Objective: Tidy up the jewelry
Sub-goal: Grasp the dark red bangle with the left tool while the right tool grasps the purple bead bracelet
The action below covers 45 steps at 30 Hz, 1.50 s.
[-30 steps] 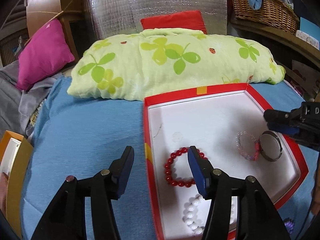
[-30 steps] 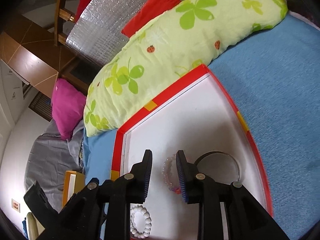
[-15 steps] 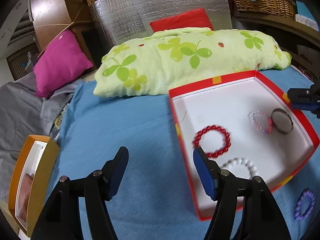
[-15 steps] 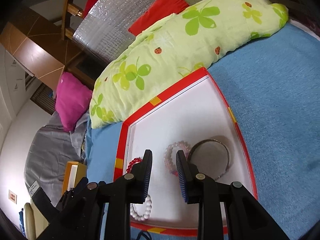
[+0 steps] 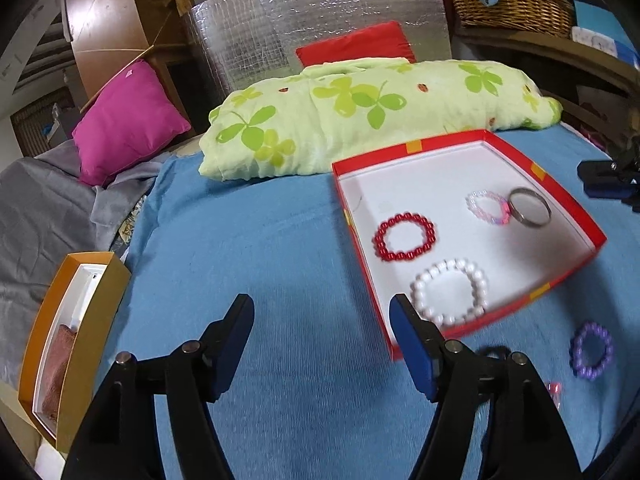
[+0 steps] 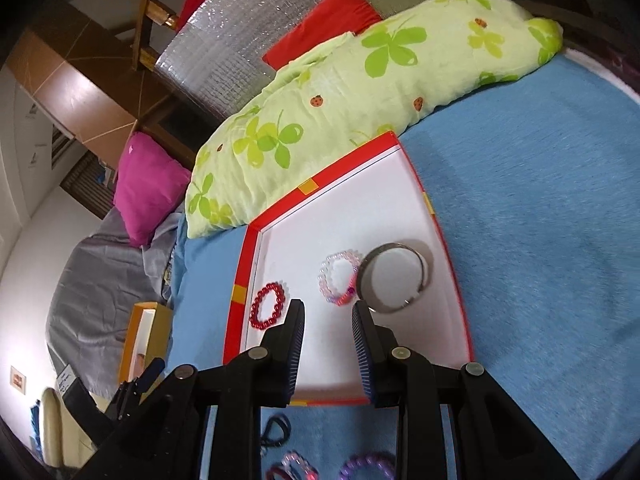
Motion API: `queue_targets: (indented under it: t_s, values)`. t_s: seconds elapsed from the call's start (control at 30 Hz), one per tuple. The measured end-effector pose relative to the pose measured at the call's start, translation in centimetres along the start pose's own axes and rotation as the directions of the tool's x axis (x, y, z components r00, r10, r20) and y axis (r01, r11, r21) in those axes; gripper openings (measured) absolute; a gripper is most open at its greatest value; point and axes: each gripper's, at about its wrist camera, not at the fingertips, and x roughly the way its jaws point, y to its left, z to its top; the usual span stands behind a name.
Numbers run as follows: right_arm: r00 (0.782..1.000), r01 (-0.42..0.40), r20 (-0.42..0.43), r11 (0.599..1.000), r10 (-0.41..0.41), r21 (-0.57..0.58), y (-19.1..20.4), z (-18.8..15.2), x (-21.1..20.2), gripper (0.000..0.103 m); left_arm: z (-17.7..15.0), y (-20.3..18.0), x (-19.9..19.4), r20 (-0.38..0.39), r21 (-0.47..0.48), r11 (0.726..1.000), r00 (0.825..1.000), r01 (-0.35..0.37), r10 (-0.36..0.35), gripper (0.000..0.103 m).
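Observation:
A red-rimmed white tray [image 5: 564, 200] [image 6: 448, 252] lies on the blue bed cover. In it lie a red bead bracelet [image 5: 404, 237] [image 6: 269, 311], a white pearl bracelet [image 5: 450, 292], a pink bead bracelet [image 5: 488, 207] [image 6: 340, 278] and a metal bangle [image 5: 529, 206] [image 6: 394, 278]. A purple bracelet [image 5: 591, 350] [image 6: 370, 467] and other small pieces lie on the cover in front of the tray. My left gripper [image 5: 322, 324] is open and empty, left of the tray's near corner. My right gripper [image 6: 327, 320] is open a little and empty over the tray's near part.
A green clover-print pillow [image 5: 360, 120] lies behind the tray. A pink cushion [image 5: 124, 120] and grey blanket are at the left. An orange box [image 5: 72, 336] sits at the bed's left edge. A wicker basket [image 5: 508, 0] stands on a shelf at the back right.
Both grippers have pulled back and up from the tray. The left one has moved left off the red bracelet. The jewelry in the tray has not moved.

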Motion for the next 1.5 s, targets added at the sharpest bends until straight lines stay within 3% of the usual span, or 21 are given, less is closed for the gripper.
queue_targets:
  t_s: [0.23, 0.67, 0.77, 0.87, 1.07, 1.13, 1.27, 1.3, 1.33, 1.43, 1.5]
  values:
    - [1.000, 0.015, -0.018, 1.000, -0.015, -0.022, -0.9, -2.9, -2.5, 0.028, -2.1, 0.0, -1.7, -0.015, -0.006, 1.000, 1.000, 0.017, -0.017, 0.071]
    - [0.981, 0.094, -0.164, 0.993, -0.106, -0.075, -3.0, -9.2, -2.6, 0.028, -7.0, -1.6, -3.8, -0.089, 0.000, 0.994, 0.990, 0.110, -0.109, 0.071]
    - [0.975, 0.114, -0.183, 0.989, -0.128, -0.090, -3.1, -9.6, -1.9, 0.029, -7.8, -2.6, -3.9, -0.111, 0.002, 0.984, 0.978, 0.179, -0.178, 0.071]
    - [0.971, 0.133, -0.185, 0.986, -0.150, -0.100, -3.0, -9.7, -1.3, 0.039, -8.1, -3.9, -4.0, -0.119, 0.025, 0.975, 0.969, 0.219, -0.215, 0.071]
    - [0.958, 0.193, -0.168, 0.957, -0.231, -0.214, -1.3, -10.4, -0.4, 0.041, -7.7, -5.2, -3.9, -0.128, 0.016, 0.948, 0.941, 0.318, -0.314, 0.071]
    - [0.949, 0.226, -0.152, 0.933, -0.275, -0.279, -0.7, -10.9, -0.1, 0.038, -7.7, -5.5, -3.6, -0.135, 0.012, 0.940, 0.932, 0.340, -0.335, 0.071]
    - [0.938, 0.265, -0.114, 0.888, -0.328, -0.376, 0.1, -11.6, 0.1, 0.013, -7.7, -6.3, -2.7, -0.165, 0.012, 0.934, 0.922, 0.356, -0.349, 0.071]
    - [0.938, 0.267, -0.110, 0.885, -0.330, -0.381, 0.2, -11.6, 0.1, 0.011, -7.7, -6.4, -2.5, -0.169, 0.012, 0.931, 0.919, 0.364, -0.357, 0.071]
    - [0.938, 0.269, -0.106, 0.884, -0.331, -0.383, 0.2, -11.6, 0.0, 0.011, -7.7, -6.6, -2.4, -0.170, 0.013, 0.927, 0.914, 0.375, -0.367, 0.067]
    - [0.942, 0.267, -0.095, 0.888, -0.323, -0.375, 0.3, -11.4, -0.2, 0.010, -7.8, -7.3, -2.1, -0.188, 0.025, 0.917, 0.903, 0.398, -0.386, 0.042]
    - [0.947, 0.257, -0.092, 0.897, -0.308, -0.361, 0.4, -11.2, -0.3, 0.010, -7.8, -7.6, -2.1, -0.180, 0.038, 0.917, 0.905, 0.397, -0.385, 0.036]
